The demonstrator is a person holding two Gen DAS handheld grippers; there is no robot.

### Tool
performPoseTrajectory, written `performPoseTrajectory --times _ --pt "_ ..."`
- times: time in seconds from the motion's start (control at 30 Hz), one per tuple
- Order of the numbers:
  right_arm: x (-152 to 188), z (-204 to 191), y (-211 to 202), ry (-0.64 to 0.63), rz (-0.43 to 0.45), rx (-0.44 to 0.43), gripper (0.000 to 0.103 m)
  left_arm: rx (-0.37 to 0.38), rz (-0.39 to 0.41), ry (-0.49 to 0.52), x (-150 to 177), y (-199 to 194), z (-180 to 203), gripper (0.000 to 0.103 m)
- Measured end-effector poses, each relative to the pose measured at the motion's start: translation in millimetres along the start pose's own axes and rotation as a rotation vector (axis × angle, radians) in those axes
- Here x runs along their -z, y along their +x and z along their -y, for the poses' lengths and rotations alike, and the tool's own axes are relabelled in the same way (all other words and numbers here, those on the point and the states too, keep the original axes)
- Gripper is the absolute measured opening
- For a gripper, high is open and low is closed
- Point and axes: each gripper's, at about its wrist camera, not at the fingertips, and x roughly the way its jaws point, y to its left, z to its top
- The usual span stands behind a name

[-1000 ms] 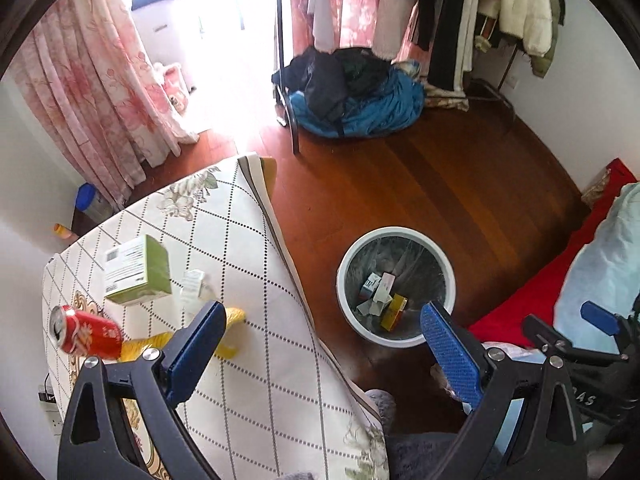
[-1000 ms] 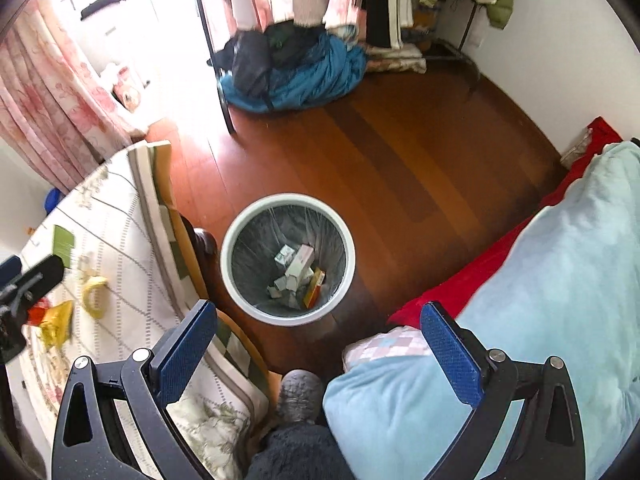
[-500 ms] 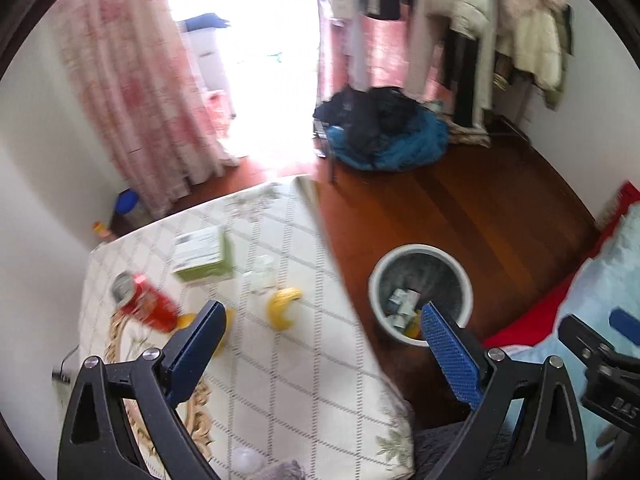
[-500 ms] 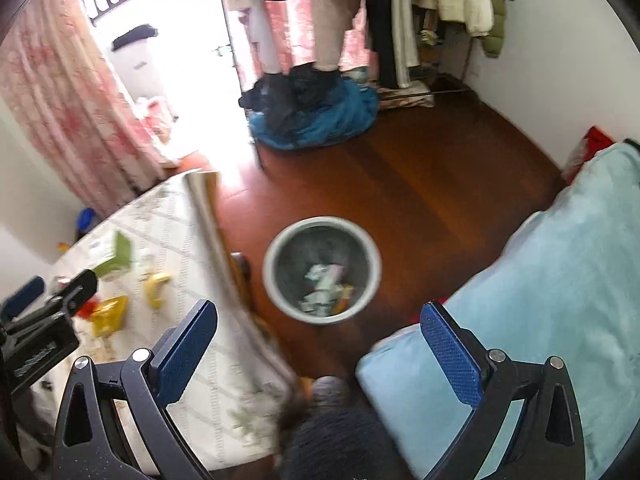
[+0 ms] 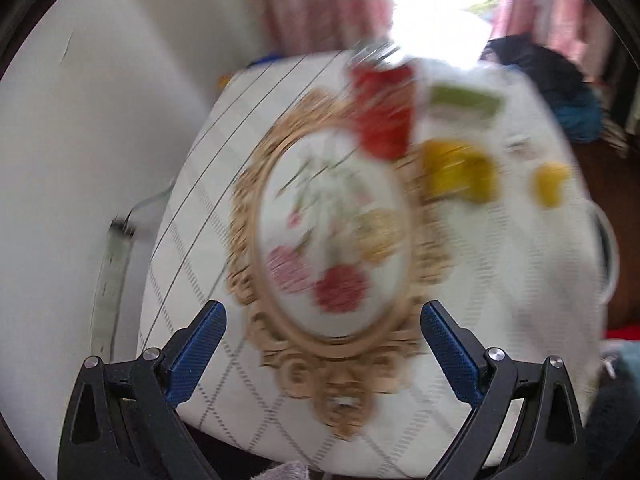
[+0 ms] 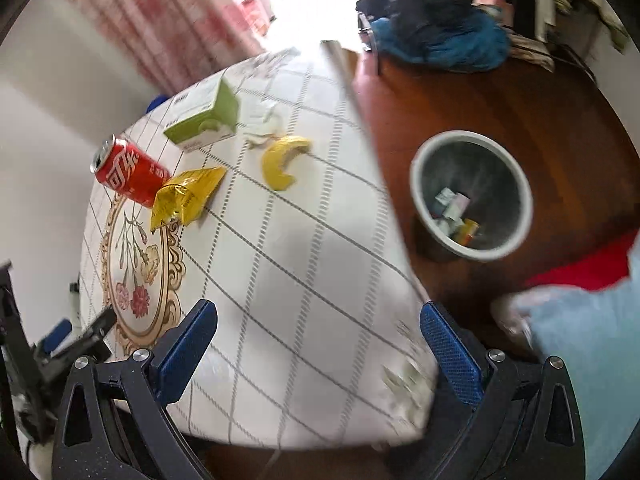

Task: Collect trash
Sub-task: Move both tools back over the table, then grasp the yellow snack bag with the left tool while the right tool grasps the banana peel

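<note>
Red aluminium drink can [image 6: 127, 175] lies on its side on the white checked tablecloth [image 6: 304, 280], touching a crinkled yellow foil snack bag [image 6: 185, 200]; likely light, dentable, prone to rolling—grip mid-body; left gripper [image 5: 322, 346] and right gripper [image 6: 318, 346] both spread wide, empty.

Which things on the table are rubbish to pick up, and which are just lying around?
Rubbish job: red can, yellow wrapper, banana peel, green box, crumpled paper, bin.

Just there: tablecloth, blue clothes pile, curtain.
</note>
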Motion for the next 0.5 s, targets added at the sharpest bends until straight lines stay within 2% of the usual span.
performPoseTrajectory --times 0.1,0.27,0.37,0.4,0.47,0.5 --pt "-26.5 -19.2 28.0 -0.014 -0.005 -0.003 0.102 -0.024 -0.042 -0.044 -4.2 29.4 -16.6 0.099" --pt "-77.7 -20.5 70.4 0.073 -0.022 -0.036 0.076 -0.017 -0.078 -0.079 -22.0 58.2 -22.4 0.099" --pt "-100.5 -16.2 92.4 0.126 -0.024 -0.058 0.067 0.009 -0.086 -0.088 -30.5 60.6 -17.9 0.099" --pt "-106.5 -15.0 101.9 0.141 -0.032 -0.069 0.061 0.020 -0.084 -0.088 -33.3 58.7 -15.2 0.099" --pt "-112.1 -13.5 114.9 0.156 -0.052 -0.102 0.042 0.053 -0.058 -0.084 -41.6 49.3 -6.6 0.099" --pt "-113.4 -11.4 119.3 0.172 -0.048 -0.155 0.032 0.069 -0.047 -0.079 -47.8 42.4 -0.9 0.099"
